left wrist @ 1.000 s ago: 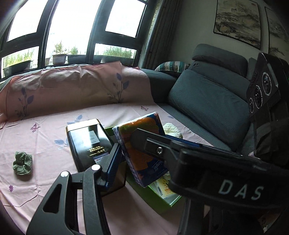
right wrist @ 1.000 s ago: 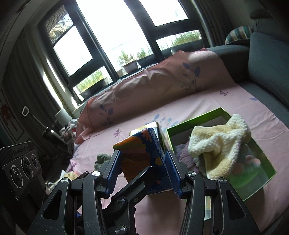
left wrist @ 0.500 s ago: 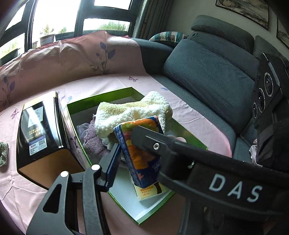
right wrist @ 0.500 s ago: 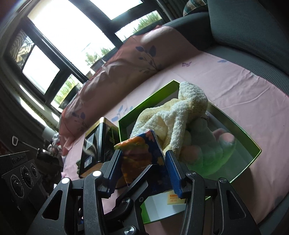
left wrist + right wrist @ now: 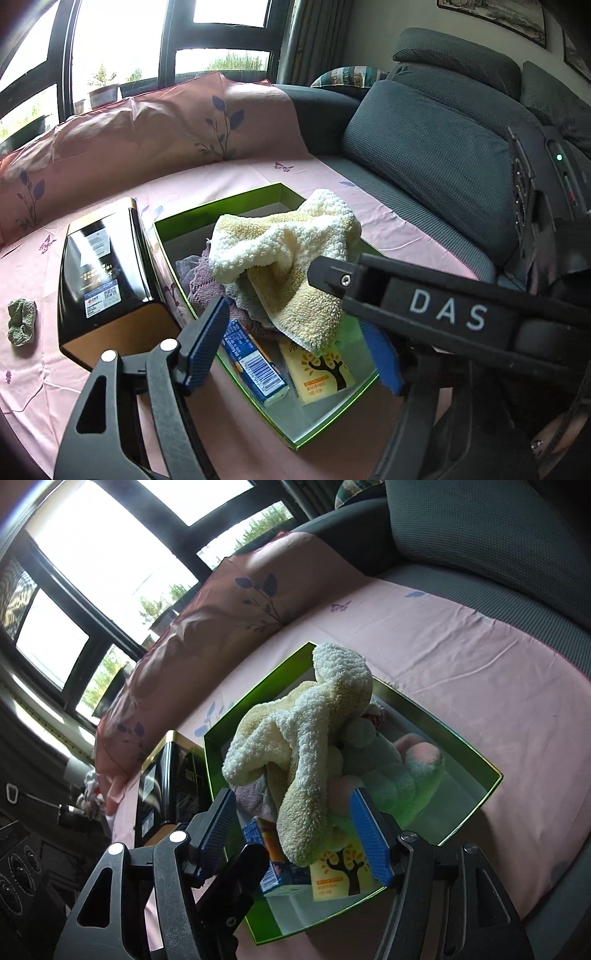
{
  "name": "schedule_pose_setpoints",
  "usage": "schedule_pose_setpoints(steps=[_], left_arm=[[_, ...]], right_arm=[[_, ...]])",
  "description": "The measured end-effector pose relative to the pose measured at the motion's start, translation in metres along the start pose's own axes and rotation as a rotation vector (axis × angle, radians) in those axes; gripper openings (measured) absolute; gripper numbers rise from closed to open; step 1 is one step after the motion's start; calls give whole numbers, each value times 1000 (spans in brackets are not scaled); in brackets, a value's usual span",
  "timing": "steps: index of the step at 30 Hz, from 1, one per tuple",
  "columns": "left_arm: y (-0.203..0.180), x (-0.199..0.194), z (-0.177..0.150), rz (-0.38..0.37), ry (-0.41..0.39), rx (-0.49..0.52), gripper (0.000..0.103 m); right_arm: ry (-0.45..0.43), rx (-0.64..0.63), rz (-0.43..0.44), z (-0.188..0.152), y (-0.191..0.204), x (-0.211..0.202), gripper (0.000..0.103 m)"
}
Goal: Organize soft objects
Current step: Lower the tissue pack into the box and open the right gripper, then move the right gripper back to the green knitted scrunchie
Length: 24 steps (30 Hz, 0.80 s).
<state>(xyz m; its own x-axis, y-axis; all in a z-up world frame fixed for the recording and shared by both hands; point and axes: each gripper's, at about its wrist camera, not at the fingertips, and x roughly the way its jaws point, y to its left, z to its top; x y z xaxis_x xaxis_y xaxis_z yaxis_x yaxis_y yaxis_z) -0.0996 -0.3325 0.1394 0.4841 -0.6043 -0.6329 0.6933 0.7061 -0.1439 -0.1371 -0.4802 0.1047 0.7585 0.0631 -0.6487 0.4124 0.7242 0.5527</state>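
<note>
A blue and orange tissue pack [image 5: 251, 363] lies flat in the near corner of the green box [image 5: 221, 212], free of all pads. My left gripper [image 5: 295, 350] hangs just above it with its jaws opening. My right gripper [image 5: 293, 830] is over the same corner, its jaws also opening, and the pack [image 5: 273, 864] sits below them. The loose end of a cream towel [image 5: 306, 731] hangs between the right pads without being pressed. The towel [image 5: 288, 243] is heaped over purple cloth in the box [image 5: 266, 698].
A yellow tissue pack [image 5: 321, 369] and a green and pink plush toy [image 5: 406, 768] share the box. A black tin [image 5: 99, 273] stands against its left side. A green scrunchie [image 5: 22, 321] lies far left on the pink sheet. Grey sofa cushions [image 5: 443, 166] rise on the right.
Both grippers carried the tissue pack down over the green box, then spread their jaws. The pack left the pads and now lies inside the box.
</note>
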Motion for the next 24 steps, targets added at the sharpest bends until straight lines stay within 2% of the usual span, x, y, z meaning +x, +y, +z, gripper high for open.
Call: schedule_pose_setpoints(steps=[3, 5, 10, 11, 12, 16, 20, 24], left_arm=[[9, -16, -1, -34, -16, -21, 82], [18, -27, -3, -34, -35, -33, 84], [53, -62, -12, 21, -101, -81, 96], [62, -67, -14, 32, -106, -94, 101], [71, -72, -17, 46, -109, -104, 102], [114, -88, -26, 179, -117, -174, 102], [162, -111, -47, 221, -113, -251, 102], [212, -129, -73, 365, -117, -355, 102]], right_arm=[[-22, 2, -17, 0, 2, -5, 77], [-38, -12, -33, 1, 7, -9, 79], [-78, -40, -84, 1, 20, -16, 84], [-80, -42, -85, 0, 22, -16, 84], [-81, -46, -87, 0, 25, -17, 84], [-99, -82, -109, -2, 41, -21, 84], [-113, -138, -97, -7, 62, -23, 84], [-127, -202, -95, -13, 88, -23, 87]])
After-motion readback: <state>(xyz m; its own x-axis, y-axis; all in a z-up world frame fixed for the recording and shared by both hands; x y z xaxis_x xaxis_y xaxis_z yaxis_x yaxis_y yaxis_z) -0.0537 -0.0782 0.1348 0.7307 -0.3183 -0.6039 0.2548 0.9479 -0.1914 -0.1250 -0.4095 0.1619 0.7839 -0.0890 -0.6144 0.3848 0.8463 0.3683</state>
